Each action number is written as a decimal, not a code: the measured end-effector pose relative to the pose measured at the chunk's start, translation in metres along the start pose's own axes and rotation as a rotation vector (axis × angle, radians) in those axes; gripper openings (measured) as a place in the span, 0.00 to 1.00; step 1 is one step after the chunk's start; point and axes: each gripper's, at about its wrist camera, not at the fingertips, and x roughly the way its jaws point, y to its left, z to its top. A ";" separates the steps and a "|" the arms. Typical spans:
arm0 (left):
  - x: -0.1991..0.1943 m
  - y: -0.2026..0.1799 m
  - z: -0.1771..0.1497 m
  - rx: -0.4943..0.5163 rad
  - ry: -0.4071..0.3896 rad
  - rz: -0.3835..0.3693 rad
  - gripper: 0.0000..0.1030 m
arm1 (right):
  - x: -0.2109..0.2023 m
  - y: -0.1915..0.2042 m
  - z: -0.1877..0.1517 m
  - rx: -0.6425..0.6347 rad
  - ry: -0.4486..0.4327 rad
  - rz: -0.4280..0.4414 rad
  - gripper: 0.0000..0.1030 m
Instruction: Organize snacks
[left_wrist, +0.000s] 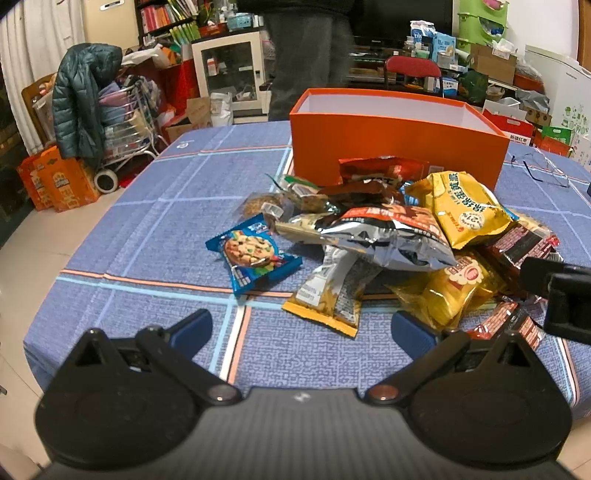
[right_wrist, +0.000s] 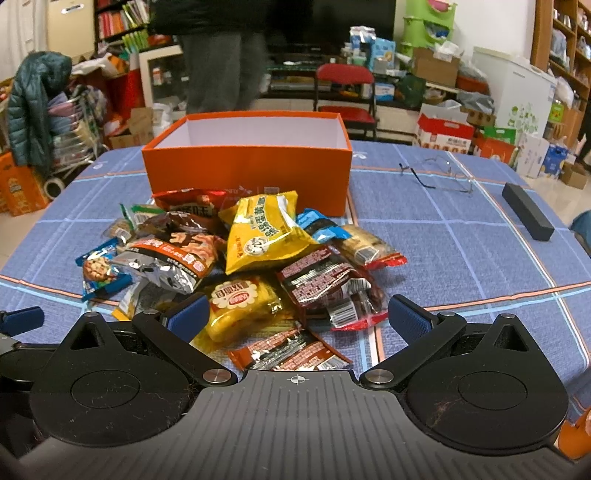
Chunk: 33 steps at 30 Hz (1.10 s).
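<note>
A pile of snack packets (left_wrist: 388, 236) lies on the blue checked tablecloth in front of an open, empty orange box (left_wrist: 399, 147). The pile (right_wrist: 258, 254) and the box (right_wrist: 247, 166) also show in the right wrist view. A blue cookie packet (left_wrist: 253, 254) lies at the pile's left edge. My left gripper (left_wrist: 303, 328) is open and empty, low over the cloth just before the pile. My right gripper (right_wrist: 299, 317) is open and empty, its fingers either side of a yellow packet (right_wrist: 240, 306) and a dark red packet (right_wrist: 332, 288) at the pile's near edge.
Glasses (right_wrist: 439, 173) and a black bar-shaped case (right_wrist: 528, 214) lie on the cloth to the right of the box. A person (right_wrist: 218, 55) stands behind the table. Clutter, a red chair (right_wrist: 345, 92) and boxes fill the room behind.
</note>
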 end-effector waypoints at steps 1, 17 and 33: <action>0.000 0.000 0.000 0.000 0.001 0.001 0.99 | 0.000 0.000 0.000 0.001 0.001 0.001 0.93; 0.001 0.001 0.000 -0.005 0.003 -0.002 0.99 | 0.000 0.000 -0.001 0.000 0.001 0.003 0.93; 0.002 0.003 -0.002 -0.005 0.002 0.002 0.99 | 0.000 0.001 -0.001 -0.003 0.005 0.004 0.93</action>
